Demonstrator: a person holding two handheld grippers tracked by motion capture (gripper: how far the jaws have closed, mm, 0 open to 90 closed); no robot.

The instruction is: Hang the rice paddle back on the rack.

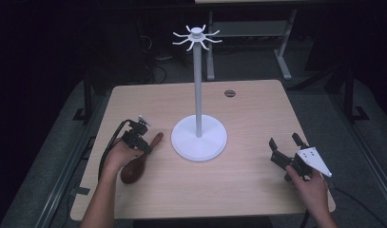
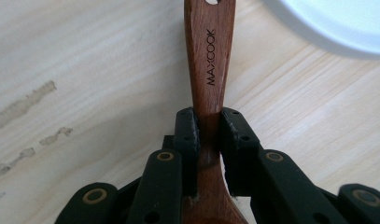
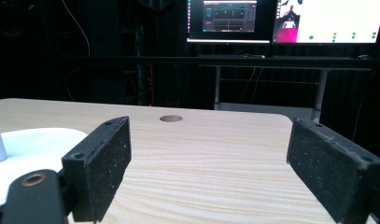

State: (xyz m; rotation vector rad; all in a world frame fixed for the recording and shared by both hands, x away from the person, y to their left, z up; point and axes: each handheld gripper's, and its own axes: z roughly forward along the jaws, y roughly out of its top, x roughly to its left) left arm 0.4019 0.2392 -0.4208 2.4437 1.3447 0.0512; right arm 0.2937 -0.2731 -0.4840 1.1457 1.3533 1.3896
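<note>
At a pale wooden table (image 1: 248, 190), the person's left hand (image 1: 116, 156) reaches in from the near edge, its left gripper (image 1: 142, 142) pointed forward and down, jaws clenched on the neck of a dark wooden spoon (image 1: 139, 164). The spoon lies flat on the table just left of the white hook stand (image 1: 198, 137), handle toward the stand's base. On the right side, the right hand (image 1: 311, 183) rests near the table's edge, the right gripper (image 1: 286, 147) held low and level, its jaws spread wide with nothing between them.
</note>
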